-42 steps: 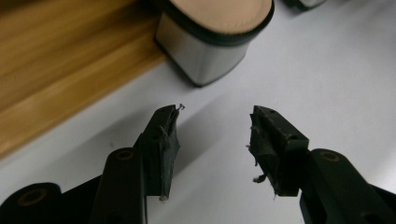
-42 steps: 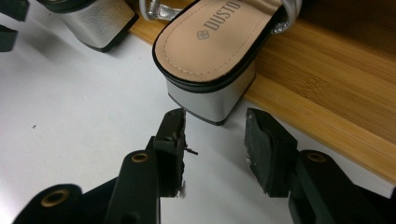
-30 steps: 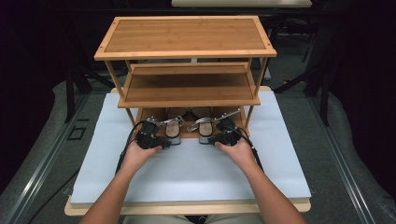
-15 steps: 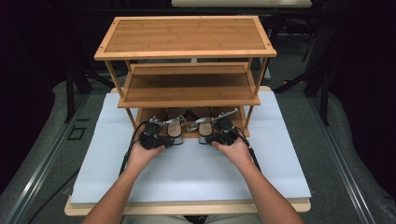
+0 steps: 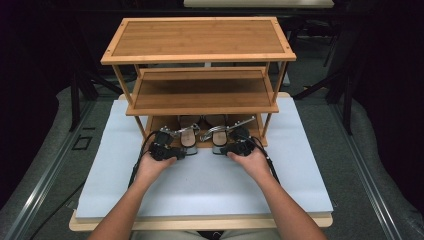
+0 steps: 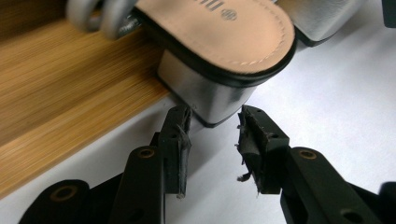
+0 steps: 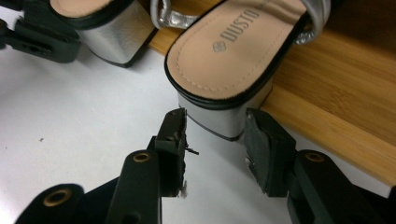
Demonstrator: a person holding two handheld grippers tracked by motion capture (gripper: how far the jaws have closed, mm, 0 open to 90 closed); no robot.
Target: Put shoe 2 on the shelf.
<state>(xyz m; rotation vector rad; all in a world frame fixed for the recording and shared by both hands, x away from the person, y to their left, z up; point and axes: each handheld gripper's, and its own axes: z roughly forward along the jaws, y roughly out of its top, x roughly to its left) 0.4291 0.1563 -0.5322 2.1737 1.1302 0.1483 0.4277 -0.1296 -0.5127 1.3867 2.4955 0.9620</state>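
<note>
Two sandals with tan insoles, black edging and mirror-silver block heels lay side by side on the wooden rack's [image 5: 200,107] bottom shelf, heels overhanging the white mat [image 5: 200,185]. The left gripper [image 6: 212,122] pinched the left sandal's [image 6: 219,42] heel; the right gripper [image 7: 215,122] pinched the right sandal's [image 7: 224,56] heel.

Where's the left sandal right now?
In the high view the left sandal lies on the rack's bottom shelf, beside the right sandal, its heel past the front edge at the left gripper.
</note>
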